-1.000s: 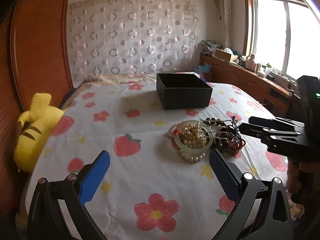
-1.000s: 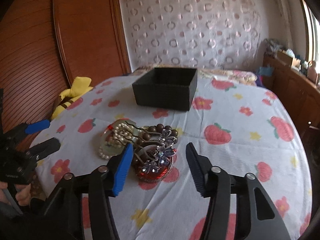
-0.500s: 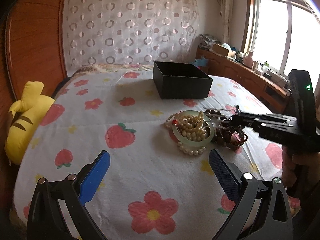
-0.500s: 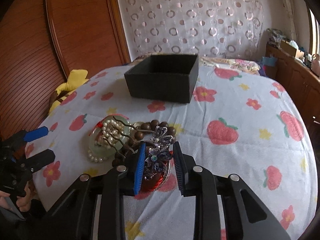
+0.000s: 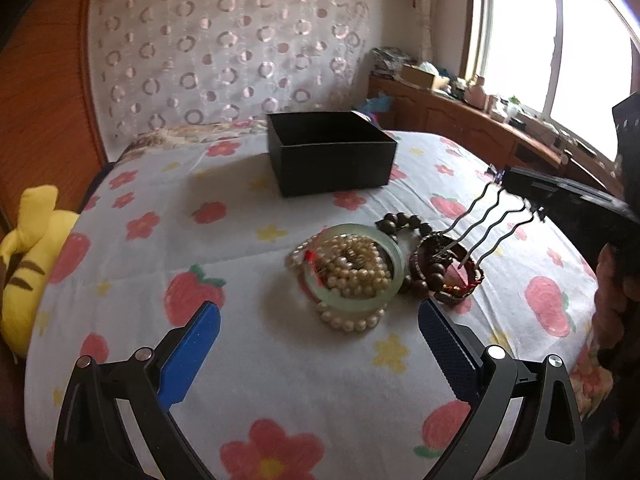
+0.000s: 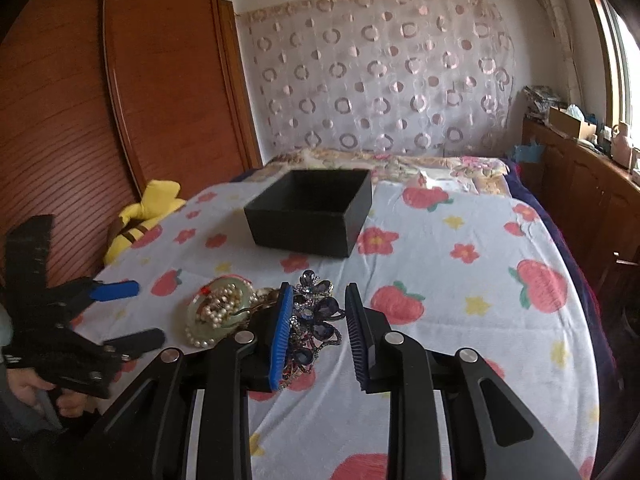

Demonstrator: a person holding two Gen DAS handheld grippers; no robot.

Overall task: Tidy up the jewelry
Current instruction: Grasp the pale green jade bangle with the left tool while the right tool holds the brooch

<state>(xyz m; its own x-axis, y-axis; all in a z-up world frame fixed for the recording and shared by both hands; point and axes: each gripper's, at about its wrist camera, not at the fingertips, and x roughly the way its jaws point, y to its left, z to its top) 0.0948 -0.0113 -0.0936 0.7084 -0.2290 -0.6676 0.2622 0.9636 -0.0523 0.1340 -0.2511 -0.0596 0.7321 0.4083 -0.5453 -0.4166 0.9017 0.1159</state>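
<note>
Lifted clear of the jewelry pile (image 5: 352,268) since the earlier frame, the hair comb (image 6: 314,316) is hanging clamped in the right gripper (image 6: 316,328), prongs trailing over the bracelets (image 5: 444,270). Left gripper (image 5: 320,344) is hovering spread apart, nothing grasped, before the black box (image 5: 332,156).

black box (image 5: 332,152), pale green bangle (image 5: 394,276), strawberry-and-flower patterned bedspread (image 5: 160,248).

We count one black box (image 5: 332,158), one jade bangle (image 5: 354,266), one pearl necklace (image 5: 352,322), one jewelled hair comb (image 6: 314,320), one yellow plush toy (image 5: 28,256).
</note>
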